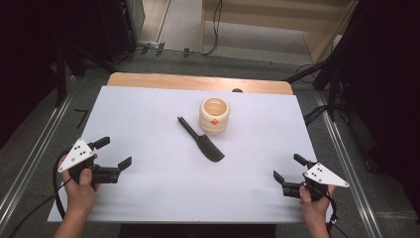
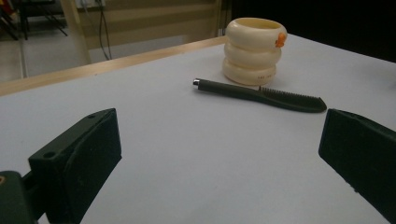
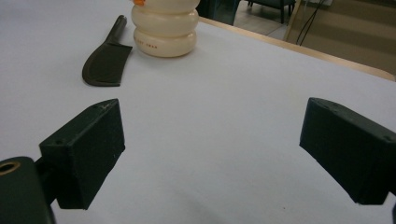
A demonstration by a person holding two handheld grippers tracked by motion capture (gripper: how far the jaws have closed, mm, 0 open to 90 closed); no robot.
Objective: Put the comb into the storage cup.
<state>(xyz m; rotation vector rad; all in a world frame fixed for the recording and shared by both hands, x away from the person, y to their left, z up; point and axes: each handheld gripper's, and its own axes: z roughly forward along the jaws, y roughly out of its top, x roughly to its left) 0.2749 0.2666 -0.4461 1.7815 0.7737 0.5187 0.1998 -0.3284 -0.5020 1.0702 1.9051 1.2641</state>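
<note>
From above, a cream ringed cup [image 1: 214, 115] stands mid-table [image 1: 148, 109] with a black comb [image 1: 201, 140] just beside it. The left gripper [image 1: 115, 152] and right gripper [image 1: 287, 167] sit at the near corners, jaws spread, holding nothing

Left gripper view: comb [image 2: 261, 95] lies before the cup [image 2: 253, 50]

Right gripper view: comb [image 3: 106, 58] lies left of the cup [image 3: 164, 29], jaws wide

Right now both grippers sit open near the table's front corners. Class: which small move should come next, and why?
Probably bring the left gripper forward toward the black comb: its jaws are open and empty, and the comb lies flat beside the cream pot.
</note>
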